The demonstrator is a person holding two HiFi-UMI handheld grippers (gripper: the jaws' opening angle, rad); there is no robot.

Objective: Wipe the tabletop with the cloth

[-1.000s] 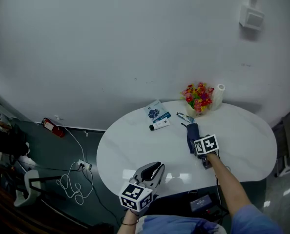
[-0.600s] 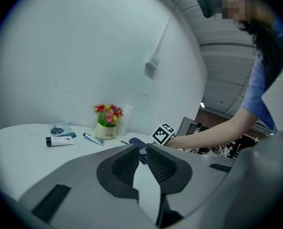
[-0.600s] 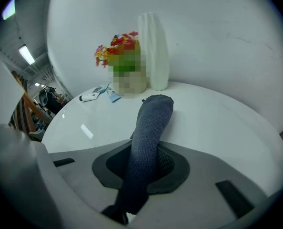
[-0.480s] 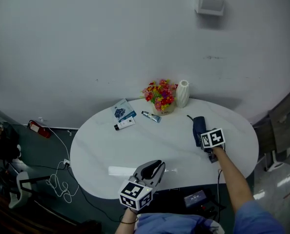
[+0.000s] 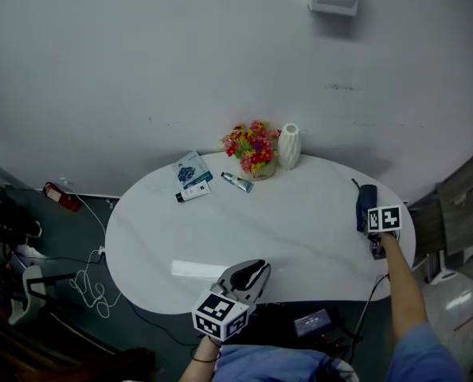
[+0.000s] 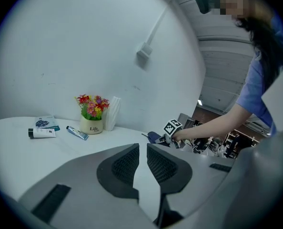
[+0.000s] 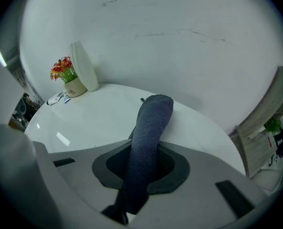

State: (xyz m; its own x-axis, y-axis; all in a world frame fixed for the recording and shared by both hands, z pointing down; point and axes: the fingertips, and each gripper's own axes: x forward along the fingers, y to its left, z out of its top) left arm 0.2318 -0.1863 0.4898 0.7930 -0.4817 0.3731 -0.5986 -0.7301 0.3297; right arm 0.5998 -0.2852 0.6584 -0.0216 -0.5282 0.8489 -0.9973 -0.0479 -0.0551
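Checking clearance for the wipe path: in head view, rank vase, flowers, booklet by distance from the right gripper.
1. Vase, at the back, nearest the right gripper, which grips the cloth.
2. Flowers, just left of the vase.
3. Booklet, farthest left.

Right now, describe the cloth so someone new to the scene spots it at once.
Find the white oval table and go to its right end, away from the flowers and vase. There a dark blue cloth is clamped in the right gripper. It is the only dark, soft thing on the table.
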